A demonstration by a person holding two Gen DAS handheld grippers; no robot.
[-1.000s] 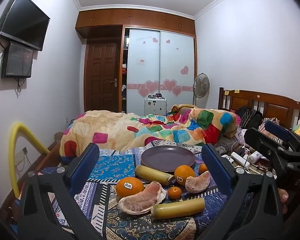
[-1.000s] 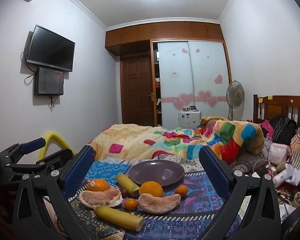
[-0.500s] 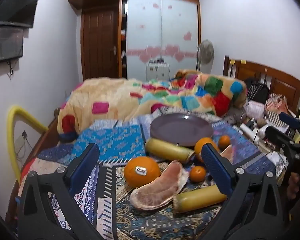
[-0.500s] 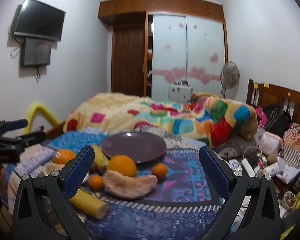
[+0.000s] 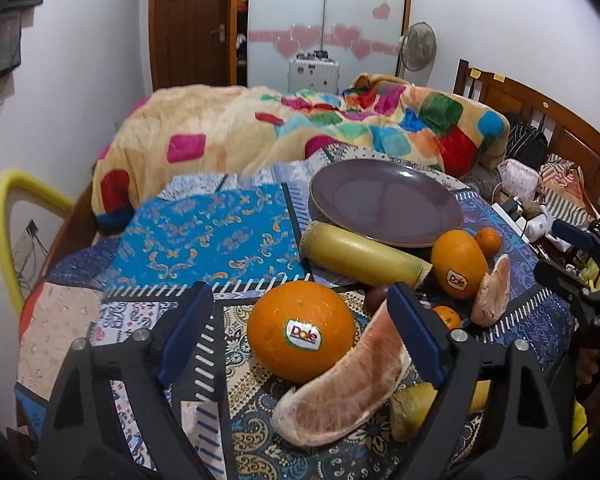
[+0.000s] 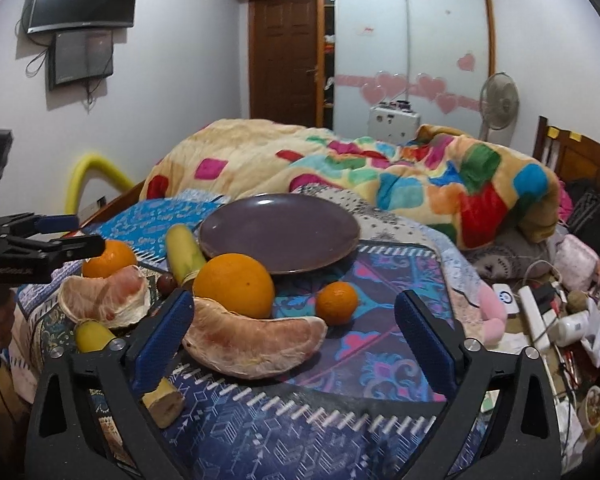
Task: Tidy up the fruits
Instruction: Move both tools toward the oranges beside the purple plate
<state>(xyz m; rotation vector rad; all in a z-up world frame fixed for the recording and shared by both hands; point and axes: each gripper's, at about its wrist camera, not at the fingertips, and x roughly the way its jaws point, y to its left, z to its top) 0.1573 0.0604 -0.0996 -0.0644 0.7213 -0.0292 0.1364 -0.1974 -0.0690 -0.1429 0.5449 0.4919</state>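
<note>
An empty purple plate (image 5: 384, 204) (image 6: 278, 232) lies on a patterned cloth. Before it lie two Dole oranges (image 5: 302, 332) (image 5: 458, 264), two small tangerines (image 5: 488, 240) (image 6: 336, 303), two peeled pomelo wedges (image 5: 340, 392) (image 6: 256, 344), two yellow banana pieces (image 5: 360, 256) (image 6: 94, 334) and a small dark fruit (image 6: 166, 282). My left gripper (image 5: 300, 344) is open, its jaws on either side of the near Dole orange. My right gripper (image 6: 296, 340) is open, low over the near pomelo wedge and beside the small tangerine.
A colourful quilt (image 6: 380, 172) is heaped behind the plate. Clutter of chargers, bags and bottles (image 6: 548, 308) lies to the right. A yellow foam tube (image 5: 8, 220) stands at the left. The wooden headboard (image 5: 540, 120) is at far right.
Both grippers have moved forward and down toward the fruit. The left one now straddles the near orange; the right one has closed in on the pomelo wedge.
</note>
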